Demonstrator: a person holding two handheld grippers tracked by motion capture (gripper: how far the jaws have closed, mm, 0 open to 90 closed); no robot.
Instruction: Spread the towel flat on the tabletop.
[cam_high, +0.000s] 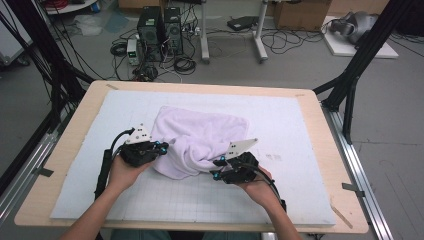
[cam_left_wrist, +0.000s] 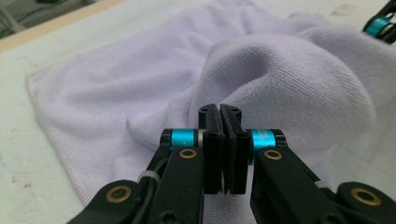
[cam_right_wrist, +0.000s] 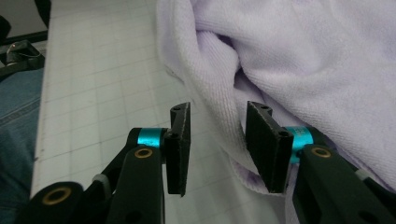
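A pale lilac towel of soft looped terry lies rumpled near the middle of the desk, on a white sheet ruled with a faint grid. The towel's far part lies flat with a stitched hem along its edge; its near part is bunched into a rounded hump with deep folds. The desk has a light wooden rim around the sheet. The left tool sits at the towel's near left corner, its black ribbed pads pressed together; in the left gripper view no cloth can be made out between them, and the towel's hump rises just behind their tips. The right tool sits at the towel's near right edge. In the right gripper view its flat black pads stand apart at a middling gap, with a hanging fold of the towel between them, close against one pad, the other clear of it. Both tools have matte black arms, blue rings and brass-coloured rivets.
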